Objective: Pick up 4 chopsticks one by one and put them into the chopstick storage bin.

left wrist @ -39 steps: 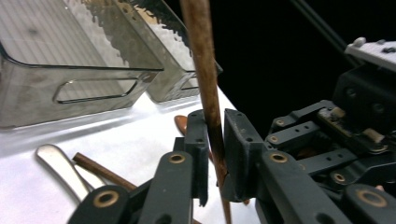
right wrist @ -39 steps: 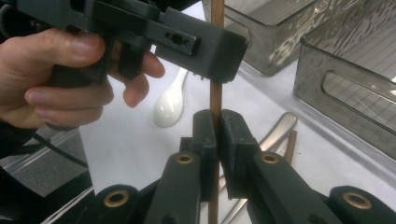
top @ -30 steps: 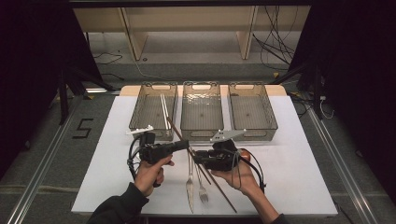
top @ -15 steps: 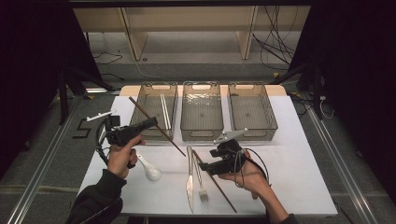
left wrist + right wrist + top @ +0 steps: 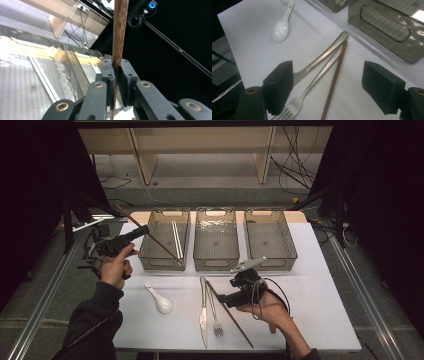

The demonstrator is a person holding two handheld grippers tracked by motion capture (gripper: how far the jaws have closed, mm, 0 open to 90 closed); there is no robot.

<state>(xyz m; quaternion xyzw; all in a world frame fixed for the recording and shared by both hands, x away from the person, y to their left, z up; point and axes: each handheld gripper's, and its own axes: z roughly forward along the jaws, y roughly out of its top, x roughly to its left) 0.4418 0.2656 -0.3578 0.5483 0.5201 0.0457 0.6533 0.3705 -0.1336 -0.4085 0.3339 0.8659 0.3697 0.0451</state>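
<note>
Firstly, the left gripper (image 5: 142, 231), at the left of the high view, was clamped on one brown chopstick (image 5: 155, 240); in the left gripper view its two pads pressed flat against the stick (image 5: 119, 32), which rose between them to the top edge of the frame. In the high view that chopstick ran slantwise from above the gripper down over the left bin (image 5: 165, 262), its lower tip near the bin's front wall.

The right gripper (image 5: 225, 301), at lower centre of the high view, stood with its jaws wide apart, having just been opening, with nothing pressed between the pads. In the right gripper view the jaws straddled three pieces lying on the white table (image 5: 249, 50): one knife (image 5: 324, 56), one fork (image 5: 312, 85) and a second brown chopstick (image 5: 335, 77), all close together, the chopstick just beside the fork handle.

One white ceramic spoon (image 5: 159, 298) lay apart from these, at lower left of centre in the high view.

Three clear plastic bins stood in a row across the upper centre. The left bin held two pale chopsticks (image 5: 176, 239); the middle bin (image 5: 216, 262) and the right bin (image 5: 272, 262) appeared to hold nothing.
</note>
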